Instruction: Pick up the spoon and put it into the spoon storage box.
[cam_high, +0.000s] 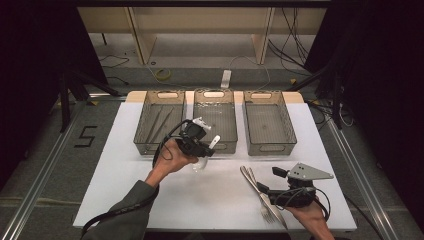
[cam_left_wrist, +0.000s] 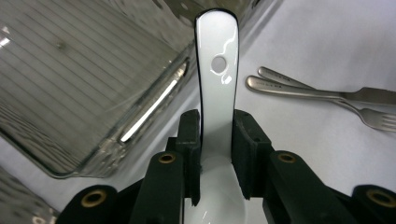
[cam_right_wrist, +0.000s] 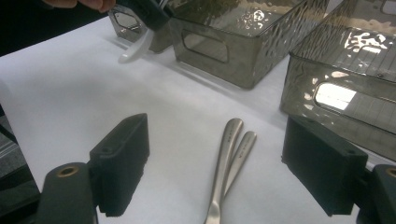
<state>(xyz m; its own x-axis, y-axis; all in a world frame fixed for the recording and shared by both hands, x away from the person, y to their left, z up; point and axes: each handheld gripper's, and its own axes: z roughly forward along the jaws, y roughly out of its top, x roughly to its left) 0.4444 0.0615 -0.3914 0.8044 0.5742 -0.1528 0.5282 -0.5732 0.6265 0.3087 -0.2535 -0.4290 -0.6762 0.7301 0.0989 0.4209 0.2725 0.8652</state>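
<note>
Three bins (cam_high: 215, 122) lined the far edge as a wall; knife and fork (cam_high: 260, 192) lay front right on the surface (cam_high: 210, 195), whose front left was passable.

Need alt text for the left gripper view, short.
Two black jaws of the left gripper clamp a glossy white ceramic spoon by its handle. A clear ribbed plastic bin lies left; a steel knife and fork lie right on white table.

White tabletop (cam_high: 125, 190): three bins (cam_high: 215, 122) side by side at 12 o'clock; knife (cam_high: 260, 192) and fork (cam_high: 266, 212) at 5 o'clock.
</note>
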